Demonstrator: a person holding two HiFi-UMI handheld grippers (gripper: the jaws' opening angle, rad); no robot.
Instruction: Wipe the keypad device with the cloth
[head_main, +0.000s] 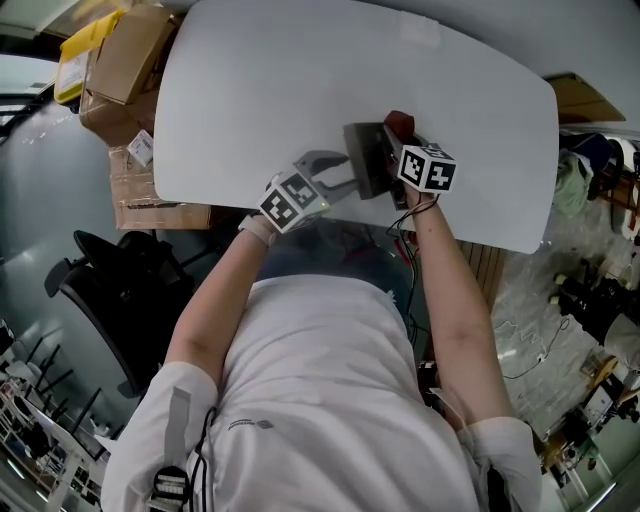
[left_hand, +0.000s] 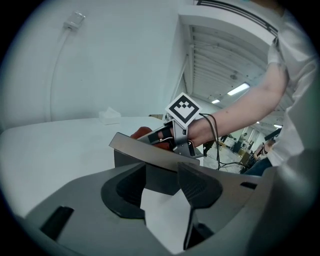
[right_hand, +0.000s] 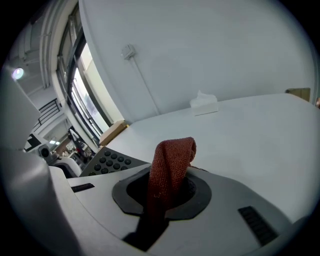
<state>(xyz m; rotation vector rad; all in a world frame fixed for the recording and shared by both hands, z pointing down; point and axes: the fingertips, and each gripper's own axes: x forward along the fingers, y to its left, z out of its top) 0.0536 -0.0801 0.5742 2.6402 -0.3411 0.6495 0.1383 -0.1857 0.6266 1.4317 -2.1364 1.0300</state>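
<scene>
The grey keypad device (head_main: 365, 160) stands near the front edge of the white table (head_main: 260, 90). My left gripper (head_main: 345, 172) reaches it from the left. In the left gripper view the device's end (left_hand: 150, 155) sits between the wide-set jaws of that gripper (left_hand: 160, 185), which grip it. My right gripper (head_main: 403, 150) hangs just right of the device, shut on a red cloth (head_main: 399, 122). In the right gripper view the cloth (right_hand: 172, 160) sticks up from between the jaws of the right gripper (right_hand: 167, 187), and the device's dark round keys (right_hand: 107, 161) lie to the left.
Cardboard boxes (head_main: 130, 60) are stacked off the table's left end, with a black chair (head_main: 110, 290) below them. A small white box (right_hand: 204, 105) lies far back on the table. A cable with a plug (left_hand: 75, 20) hangs on the wall.
</scene>
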